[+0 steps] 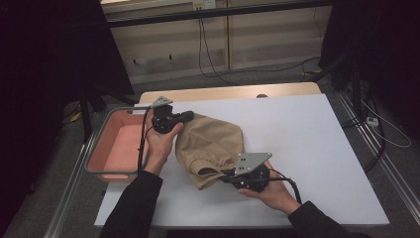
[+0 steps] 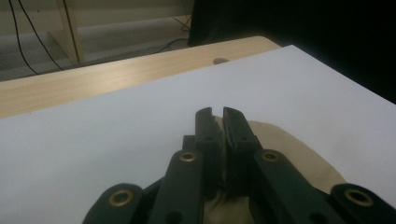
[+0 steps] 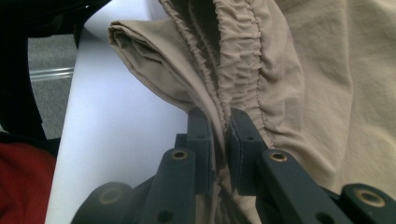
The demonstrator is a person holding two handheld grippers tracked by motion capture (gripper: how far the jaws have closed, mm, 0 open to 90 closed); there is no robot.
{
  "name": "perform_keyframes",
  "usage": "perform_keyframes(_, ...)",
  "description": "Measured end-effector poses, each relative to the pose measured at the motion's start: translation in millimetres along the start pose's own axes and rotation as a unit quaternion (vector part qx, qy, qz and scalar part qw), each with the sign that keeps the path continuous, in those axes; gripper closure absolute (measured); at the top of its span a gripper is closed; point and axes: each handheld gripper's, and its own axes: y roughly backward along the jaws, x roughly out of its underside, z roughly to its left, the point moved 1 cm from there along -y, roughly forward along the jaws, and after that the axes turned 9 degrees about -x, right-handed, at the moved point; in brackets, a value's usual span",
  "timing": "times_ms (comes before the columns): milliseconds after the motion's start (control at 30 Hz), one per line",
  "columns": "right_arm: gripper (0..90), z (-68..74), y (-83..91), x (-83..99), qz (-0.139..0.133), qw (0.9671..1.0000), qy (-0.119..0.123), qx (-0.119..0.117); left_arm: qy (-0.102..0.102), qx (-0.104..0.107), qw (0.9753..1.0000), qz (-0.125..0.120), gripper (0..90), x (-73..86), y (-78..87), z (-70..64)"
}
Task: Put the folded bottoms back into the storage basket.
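Nearest, the right hand-held gripper (image 1: 229,174) is pinching the elastic waistband of the tan shorts (image 1: 210,146) bunched on the white table (image 1: 307,148); farther, the left hand-held gripper (image 1: 188,117) is clamping their far edge. Both grips look set; moving them into the pink bin (image 1: 106,144) probably remains.

Black tongs (image 3: 219,128), brass-ringed screws, black sleeves (image 1: 133,208)

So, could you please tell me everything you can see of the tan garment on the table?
The tan garment is a soft, woven-looking cloth piece, crumpled into a loose heap on the white table cover, just right of the pink bin. A gathered, elasticated band runs along one edge. The right gripper is clamped on that band at the near end; the left gripper pinches the cloth at the far-left end.
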Motion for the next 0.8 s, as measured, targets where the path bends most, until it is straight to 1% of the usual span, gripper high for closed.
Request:
perform_keyframes(67,80.6,-0.2,-2.6,-1.9,-0.001,1.0000,0.001,0.000,-0.007,0.000,1.0000,-0.003,86.2,-4.3,2.6,0.6)
perform_keyframes(100,80.6,-0.5,-3.3,-2.9,-0.003,1.0000,0.001,0.000,-0.007,0.000,1.0000,-0.003,86.3,-4.3,2.6,0.6)
perform_keyframes(200,80.6,-1.0,-4.6,-5.3,-0.006,1.0000,0.003,-0.001,-0.002,-0.003,1.0000,-0.008,86.4,-8.0,5.9,2.7)
perform_keyframes(233,80.6,-1.6,-5.7,-8.0,-0.010,0.9999,0.003,-0.001,0.004,-0.007,0.9999,-0.012,86.4,-9.8,8.6,5.1)
perform_keyframes(400,80.6,-2.9,-8.4,-13.6,-0.016,0.9998,0.007,-0.005,0.004,-0.012,0.9998,-0.012,86.8,-11.6,12.3,10.1)
perform_keyframes(467,80.6,-3.5,-9.7,-16.3,-0.017,0.9998,0.010,-0.005,0.008,-0.012,0.9997,-0.018,86.9,-12.6,14.3,11.6)
perform_keyframes(500,80.6,-3.7,-10.2,-17.4,-0.019,0.9998,0.010,-0.006,0.005,-0.014,0.9998,-0.016,87.0,-13.4,15.8,12.4)
perform_keyframes(533,80.6,-3.8,-11.6,-19.5,-0.022,0.9997,0.011,-0.006,0.003,-0.016,0.9997,-0.020,87.0,-15.2,18.2,13.9)
perform_keyframes(633,80.6,-4.2,-13.2,-21.7,-0.025,0.9996,0.012,-0.005,0.006,-0.016,0.9996,-0.023,87.1,-17.0,21.2,15.5)
perform_keyframes(700,80.6,-4.5,-14.2,-24.2,-0.027,0.9995,0.013,-0.005,0.004,-0.017,0.9995,-0.026,87.1,-18.9,24.4,17.5)
perform_keyframes(733,80.6,-5.6,-14.5,-27.4,-0.029,0.9994,0.017,-0.004,0.004,-0.020,0.9994,-0.028,87.2,-19.7,26.2,18.5)
perform_keyframes(767,80.6,-5.6,-14.5,-27.4,-0.029,0.9994,0.017,-0.004,0.004,-0.018,0.9994,-0.030,87.2,-20.5,28.1,20.1)
perform_keyframes(800,80.6,-5.9,-14.6,-31.1,-0.034,0.9992,0.019,-0.004,0.001,-0.020,0.9993,-0.032,87.3,-22.6,31.6,23.1)
